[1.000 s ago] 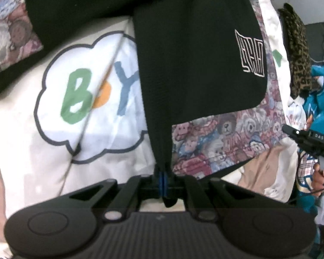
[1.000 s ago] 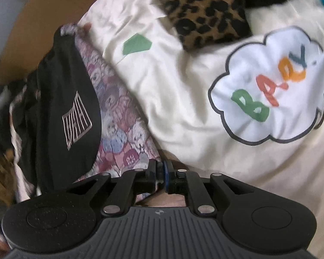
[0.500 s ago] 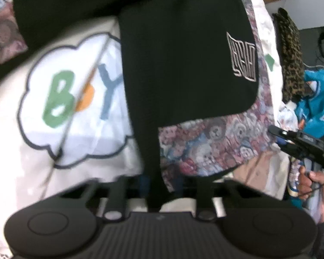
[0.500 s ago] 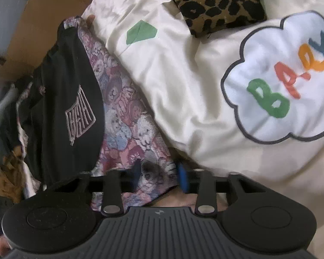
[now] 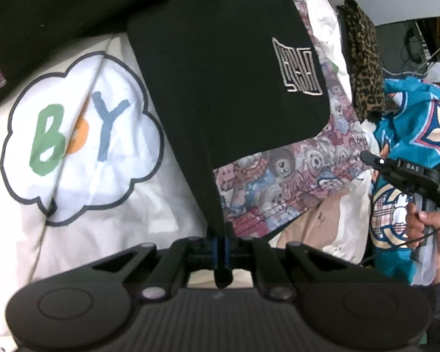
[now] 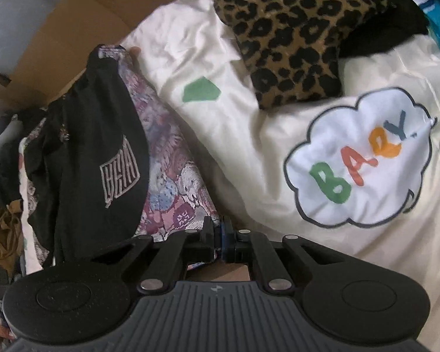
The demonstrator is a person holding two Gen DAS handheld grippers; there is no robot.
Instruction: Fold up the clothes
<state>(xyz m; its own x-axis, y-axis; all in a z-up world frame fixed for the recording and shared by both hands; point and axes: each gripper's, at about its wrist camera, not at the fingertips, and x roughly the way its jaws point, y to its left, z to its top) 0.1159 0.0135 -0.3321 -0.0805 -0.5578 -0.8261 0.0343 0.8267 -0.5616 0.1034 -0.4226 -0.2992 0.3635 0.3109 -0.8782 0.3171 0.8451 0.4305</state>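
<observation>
A garment with black panels and a teddy-bear print (image 5: 281, 182) hangs stretched over a cream sheet. Its black panel (image 5: 220, 67) bears a white outlined logo. My left gripper (image 5: 220, 245) is shut on the black edge of this garment. My right gripper (image 6: 218, 234) is shut on the bear-print edge (image 6: 179, 199) of the same garment, whose black panel (image 6: 96, 152) lies to the left. The right gripper also shows at the right of the left wrist view (image 5: 366, 156).
The cream sheet (image 6: 249, 146) has a white cloud patch with coloured letters (image 6: 358, 161). A leopard-print cloth (image 6: 293, 38) lies at the back. A teal patterned cloth (image 5: 419, 123) lies at the right. Brown cardboard (image 6: 73, 23) stands behind.
My right gripper opened half a second ago and has shut again on the bear-print edge. My left gripper stays shut on the black edge, and the garment has shifted slightly.
</observation>
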